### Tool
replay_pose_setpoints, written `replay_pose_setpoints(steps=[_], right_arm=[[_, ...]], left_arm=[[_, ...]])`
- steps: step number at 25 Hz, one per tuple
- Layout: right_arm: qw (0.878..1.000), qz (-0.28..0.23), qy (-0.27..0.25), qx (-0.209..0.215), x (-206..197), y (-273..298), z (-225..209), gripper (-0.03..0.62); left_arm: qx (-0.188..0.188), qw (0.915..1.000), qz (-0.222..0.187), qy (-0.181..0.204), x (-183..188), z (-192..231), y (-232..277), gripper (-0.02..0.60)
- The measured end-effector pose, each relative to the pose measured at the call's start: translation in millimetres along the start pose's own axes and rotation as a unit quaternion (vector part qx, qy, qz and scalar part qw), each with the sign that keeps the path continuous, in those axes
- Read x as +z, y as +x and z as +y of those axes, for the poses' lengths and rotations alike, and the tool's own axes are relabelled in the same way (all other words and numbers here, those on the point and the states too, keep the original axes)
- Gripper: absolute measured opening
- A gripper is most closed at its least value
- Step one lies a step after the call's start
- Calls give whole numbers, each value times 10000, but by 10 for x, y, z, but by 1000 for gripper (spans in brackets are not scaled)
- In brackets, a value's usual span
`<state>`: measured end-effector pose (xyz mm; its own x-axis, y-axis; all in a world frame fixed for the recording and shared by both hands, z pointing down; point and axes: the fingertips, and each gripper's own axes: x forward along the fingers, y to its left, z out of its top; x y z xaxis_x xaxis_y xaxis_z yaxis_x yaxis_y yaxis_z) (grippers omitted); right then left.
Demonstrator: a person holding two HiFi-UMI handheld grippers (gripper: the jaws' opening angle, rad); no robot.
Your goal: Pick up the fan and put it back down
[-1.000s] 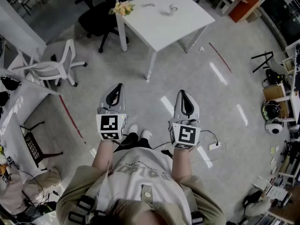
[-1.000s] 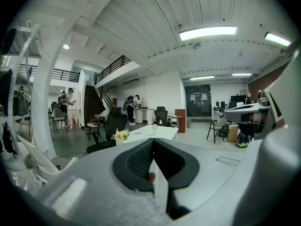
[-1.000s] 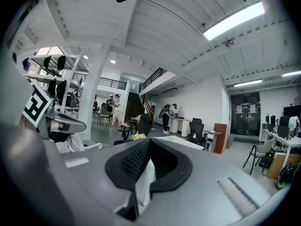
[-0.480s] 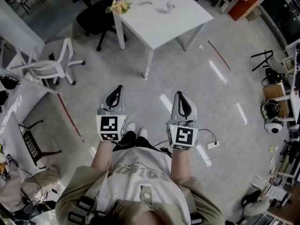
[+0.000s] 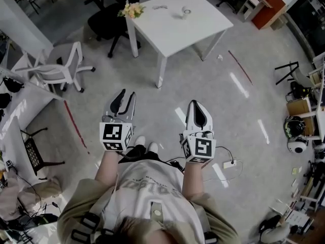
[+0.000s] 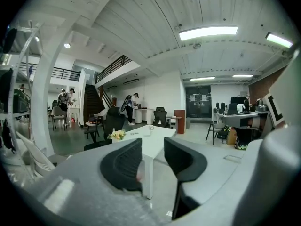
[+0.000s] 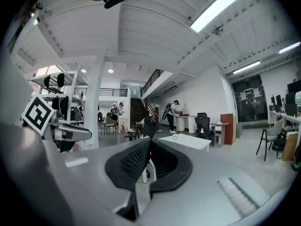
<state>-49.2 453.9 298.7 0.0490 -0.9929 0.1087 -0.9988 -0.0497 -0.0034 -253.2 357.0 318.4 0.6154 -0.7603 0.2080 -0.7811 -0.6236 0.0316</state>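
Two tongs are held out side by side over the grey floor (image 5: 244,111), both well short of the white desk (image 5: 172,32). The jaws of the left tongs (image 5: 127,93) stand part-way apart and have just been opening. Nothing lies between the pads; in the left gripper view only the desk's edge, a leg and the floor show through the gap. The right tongs (image 5: 196,103) have their jaws closed tip to tip and grip nothing. Neither pair touches anything.

The fan (image 5: 186,10), small, round and white, sits on the far part of the desk, well apart from both tongs. A bunch of pale flowers (image 5: 132,8) stands at the desk's left corner, beside a black chair (image 5: 104,22).
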Motion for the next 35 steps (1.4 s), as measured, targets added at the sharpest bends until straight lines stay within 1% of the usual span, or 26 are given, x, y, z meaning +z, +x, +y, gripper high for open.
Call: replay_pose_setpoints(steps=[1,2,3,4,6,8,12,19,24,29,35], right_arm=[[9999,-70,52,58,25,-11,-9,3],[9998,-115,73,125,41,-22,-11,64],[9997,-154,91,185,53,-34,-16,174],[9995,-201,110,224,68,-50,-30,226],[9993,-277,105,234,104,-90,-83,264],[9994,-298,66,189,128,-123,-144,278],[9995,-269,90,101,117,-147,-210,287],[9998,-1,172,-29,-110,84,-322,288],[9998,143,125,-39,-181,448,-369,288],[9997,211,72,-51,-198,1002,-397,288],[9999,114,-57,-66,29,1707,-564,288]], left_arm=[[-19,10000,-56,-22,47,-6,5,183],[-25,9999,-117,-42,89,-10,8,222],[-21,9998,-171,-57,123,-15,12,237],[-22,9998,-208,-64,151,-28,21,255],[-63,9997,-223,-62,192,-84,57,296],[-119,9997,-210,-52,215,-149,95,318],[-216,9997,-126,-42,175,-214,144,326],[-288,9994,113,-146,-37,-132,425,330],[-356,9988,225,-233,-114,10,800,330],[-454,9983,268,-250,-105,270,1332,330],[-520,9983,127,-208,185,552,2037,330]])
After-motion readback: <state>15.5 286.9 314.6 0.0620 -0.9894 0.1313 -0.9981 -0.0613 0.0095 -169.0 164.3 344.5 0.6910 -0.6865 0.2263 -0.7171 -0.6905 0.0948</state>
